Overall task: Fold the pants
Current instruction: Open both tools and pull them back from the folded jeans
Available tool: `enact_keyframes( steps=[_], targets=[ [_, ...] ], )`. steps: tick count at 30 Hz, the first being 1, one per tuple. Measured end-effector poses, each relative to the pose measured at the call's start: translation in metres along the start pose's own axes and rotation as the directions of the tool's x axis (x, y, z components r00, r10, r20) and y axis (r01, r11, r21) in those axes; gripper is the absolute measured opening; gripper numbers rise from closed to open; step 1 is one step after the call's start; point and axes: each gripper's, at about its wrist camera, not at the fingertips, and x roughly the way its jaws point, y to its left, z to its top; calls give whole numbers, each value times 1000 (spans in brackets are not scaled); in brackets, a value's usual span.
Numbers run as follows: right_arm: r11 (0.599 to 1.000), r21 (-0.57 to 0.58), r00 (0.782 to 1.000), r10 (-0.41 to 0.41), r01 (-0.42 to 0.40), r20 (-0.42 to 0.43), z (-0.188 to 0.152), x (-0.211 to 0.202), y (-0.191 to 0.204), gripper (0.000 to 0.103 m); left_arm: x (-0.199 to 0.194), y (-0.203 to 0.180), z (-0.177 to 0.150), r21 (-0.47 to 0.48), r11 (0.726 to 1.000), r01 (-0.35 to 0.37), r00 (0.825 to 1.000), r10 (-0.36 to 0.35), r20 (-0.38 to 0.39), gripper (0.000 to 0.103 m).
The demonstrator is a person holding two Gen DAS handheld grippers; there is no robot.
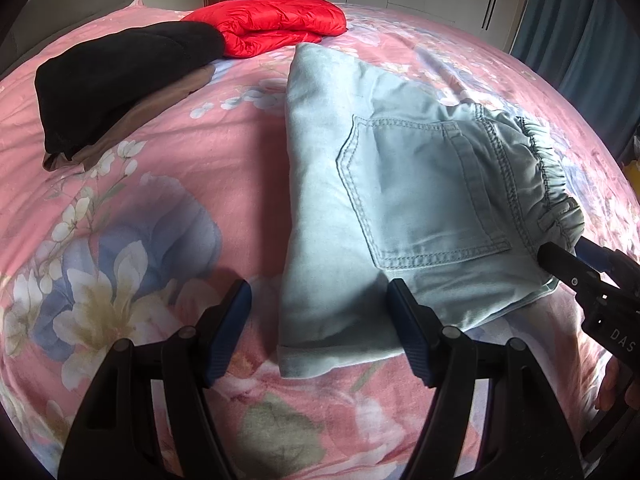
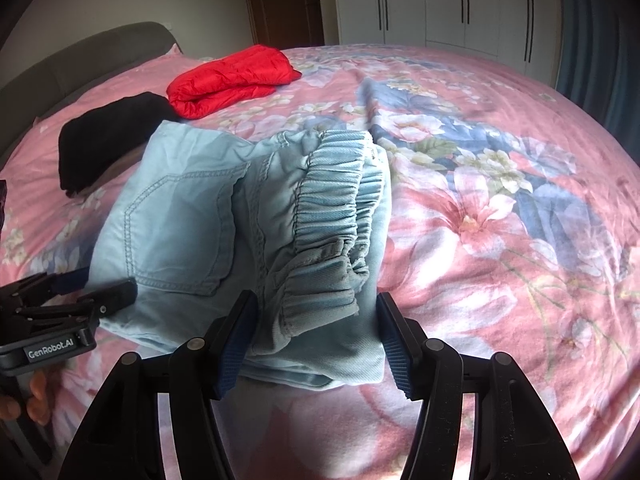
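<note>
Light blue pants (image 1: 384, 200) lie folded in a compact stack on the pink floral bedspread (image 1: 140, 200), back pocket up, elastic waistband at the right. My left gripper (image 1: 320, 320) is open at the stack's near left corner, its right finger over the cloth. In the right wrist view the pants (image 2: 208, 220) fill the middle, waistband (image 2: 332, 216) toward me. My right gripper (image 2: 312, 340) is open, its fingers standing either side of the near waistband edge. Neither holds cloth. The left gripper (image 2: 92, 296) shows at the left, the right gripper (image 1: 568, 260) shows at the right edge.
A folded red puffer jacket (image 1: 272, 20) and a black garment over brown cloth (image 1: 120, 76) lie at the far side of the bed. Grey headboard (image 2: 80, 52) at the left, white wardrobes (image 2: 440, 0) behind, blue curtain (image 1: 592, 52) at the right.
</note>
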Motion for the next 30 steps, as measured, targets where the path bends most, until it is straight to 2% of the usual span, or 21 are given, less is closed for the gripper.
enact_keyframes(
  steps=[8,15,22,24,26,30],
  targets=[
    [1000,-4,1000,-3,3,-1,-4,-17,-1,59,-19,-4,-10,-1,1000,-5,1000,5,5,69],
    [1000,-16,1000,-1,1,12,-12,-39,3,59,-52,-11,-23,18,1000,-21,999,21,28,69],
    [1000,-24,998,-4,6,55,-18,-77,10,60,-93,-19,-38,23,1000,-5,997,3,73,88],
    [1000,-20,997,-9,11,72,-21,-89,10,67,-107,-22,-41,28,1000,-1,996,-1,93,93],
    [1000,-17,996,-15,16,92,-23,-100,9,72,-119,-26,-44,38,999,2,994,-6,107,102],
    [1000,-17,994,-17,19,110,-26,-119,10,72,-139,-32,-49,42,999,-10,992,5,128,102]
  ],
)
